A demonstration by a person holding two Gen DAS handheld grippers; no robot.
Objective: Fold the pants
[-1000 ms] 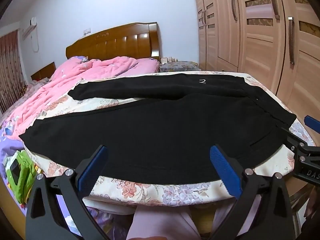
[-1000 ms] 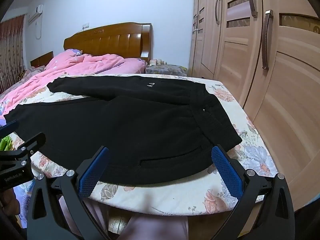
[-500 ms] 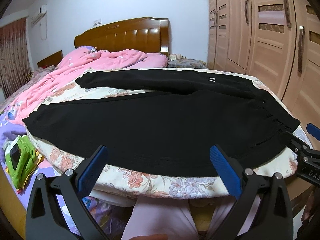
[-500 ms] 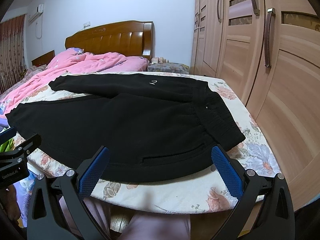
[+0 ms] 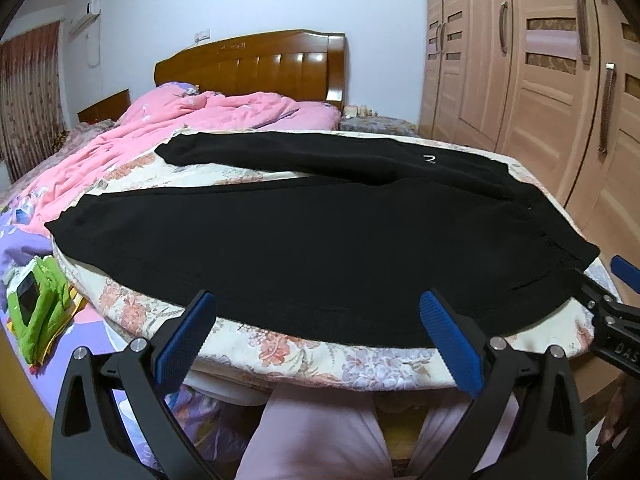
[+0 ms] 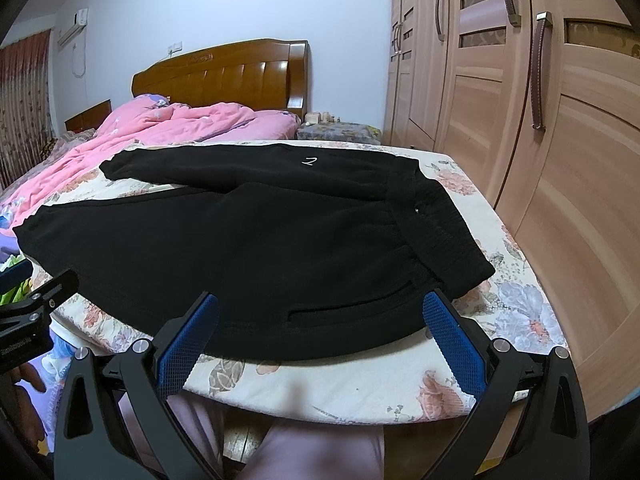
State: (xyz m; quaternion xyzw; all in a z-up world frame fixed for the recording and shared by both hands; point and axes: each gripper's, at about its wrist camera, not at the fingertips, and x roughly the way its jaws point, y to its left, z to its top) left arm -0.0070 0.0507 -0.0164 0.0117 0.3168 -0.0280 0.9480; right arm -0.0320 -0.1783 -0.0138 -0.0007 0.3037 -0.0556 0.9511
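Note:
Black pants [image 5: 320,240] lie spread flat on the floral bedsheet [image 5: 304,356], waistband to the right, two legs stretching left with a gap between them. They also show in the right wrist view [image 6: 260,248], with a small white logo [image 6: 308,161] on the far leg. My left gripper [image 5: 318,320] is open and empty, just in front of the near leg's edge. My right gripper [image 6: 320,320] is open and empty, in front of the hip pocket [image 6: 352,306] near the waistband [image 6: 440,216].
A pink quilt [image 5: 160,132] is heaped at the far left below a wooden headboard [image 5: 256,64]. A wooden wardrobe [image 6: 540,120] stands close on the right. A green item with a phone [image 5: 36,312] lies low left. The person's legs [image 5: 320,432] are below the bed edge.
Both grippers have risen and pulled back slightly, so more of the pants and bed shows. The left view has swung left. Pants unmoved, both grippers still open.

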